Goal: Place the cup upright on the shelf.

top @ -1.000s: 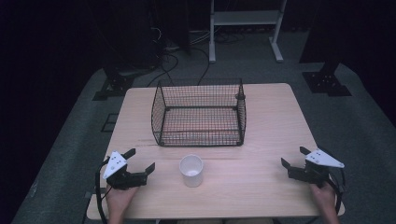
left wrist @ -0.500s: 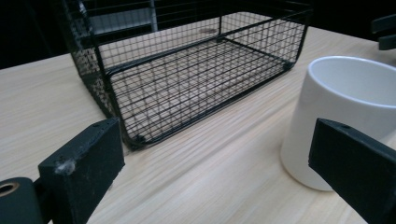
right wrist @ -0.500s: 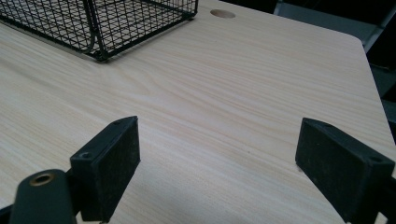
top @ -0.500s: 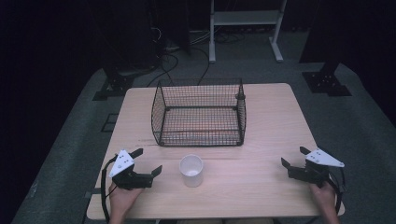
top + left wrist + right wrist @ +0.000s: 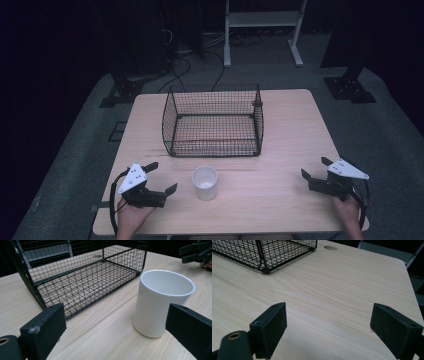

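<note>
Near edge of the worktop (image 5: pixel 280 200): pale wood-grain laminate, rectangular with rounded corners, matt and bare between the items. Left hand-held gripper (image 5: pixel 159 177) is held low at the near left, jaws spread wide, pointed toward the cup (image 5: pixel 205 182) just beside it; no contact is seen. Right hand-held gripper (image 5: pixel 315 169) is held at the near right, jaws likewise spread wide, nothing between them, well apart from the cup.

The cup is set upright near the middle of the front edge, between the two grippers. From the left gripper view it is seen as a plain white cylinder (image 5: pixel 162 302), smooth and slightly glossy, thin rim, no handle visible, empty as far as the inside shows; the square black jaw pads are shown with a dull, rubbery face. In the right gripper view a round hole (image 5: pixel 330 247) in the worktop is picked out near the far edge.

Behind the cup, a black wire-mesh basket (image 5: pixel 212 150) is placed centrally: fine square grid, thicker rod frame, open top, the wood visible through its floor.

Beyond: grey carpeted floor (image 5: pixel 390 135), loose cables (image 5: pixel 185 55), a white metal frame (image 5: pixel 262 20), dark surroundings.
</note>
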Action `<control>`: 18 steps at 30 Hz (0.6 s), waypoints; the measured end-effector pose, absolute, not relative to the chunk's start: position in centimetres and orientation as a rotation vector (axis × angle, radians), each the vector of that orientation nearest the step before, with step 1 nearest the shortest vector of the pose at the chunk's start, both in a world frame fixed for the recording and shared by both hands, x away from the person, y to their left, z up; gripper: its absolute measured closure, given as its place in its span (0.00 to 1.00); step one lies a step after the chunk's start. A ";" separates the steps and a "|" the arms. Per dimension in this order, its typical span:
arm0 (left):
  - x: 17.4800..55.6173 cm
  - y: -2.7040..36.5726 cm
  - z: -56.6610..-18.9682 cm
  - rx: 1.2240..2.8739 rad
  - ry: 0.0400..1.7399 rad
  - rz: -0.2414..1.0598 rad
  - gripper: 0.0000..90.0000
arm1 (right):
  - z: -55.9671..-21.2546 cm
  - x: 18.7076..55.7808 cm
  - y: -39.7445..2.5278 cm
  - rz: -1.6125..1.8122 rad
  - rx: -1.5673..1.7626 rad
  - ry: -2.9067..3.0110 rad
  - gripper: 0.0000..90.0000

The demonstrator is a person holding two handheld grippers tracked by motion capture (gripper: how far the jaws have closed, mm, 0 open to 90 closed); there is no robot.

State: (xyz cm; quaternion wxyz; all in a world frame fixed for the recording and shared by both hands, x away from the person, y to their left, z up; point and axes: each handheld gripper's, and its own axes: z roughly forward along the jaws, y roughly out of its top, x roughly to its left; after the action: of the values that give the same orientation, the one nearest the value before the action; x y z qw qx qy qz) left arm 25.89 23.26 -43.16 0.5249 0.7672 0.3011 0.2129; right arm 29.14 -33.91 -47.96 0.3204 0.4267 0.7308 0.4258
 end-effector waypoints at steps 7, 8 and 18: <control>25.5 22.3 -42.8 1.865 0.672 0.469 0.03 | -48.0 29.1 -33.9 1.118 1.122 1.919 0.15; 25.5 22.2 -42.8 1.870 0.664 0.466 0.03 | -48.0 29.1 -33.9 1.118 1.122 1.920 0.15; 25.1 20.2 -42.7 1.915 0.590 0.412 0.03 | -48.0 29.1 -33.9 1.118 1.121 1.920 0.15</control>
State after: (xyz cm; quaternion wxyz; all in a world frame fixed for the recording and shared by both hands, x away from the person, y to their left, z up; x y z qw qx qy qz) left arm 25.11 20.20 -42.69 0.5210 0.7990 0.2461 0.1720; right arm 29.12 -33.92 -47.95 0.3207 0.4265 0.7308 0.4256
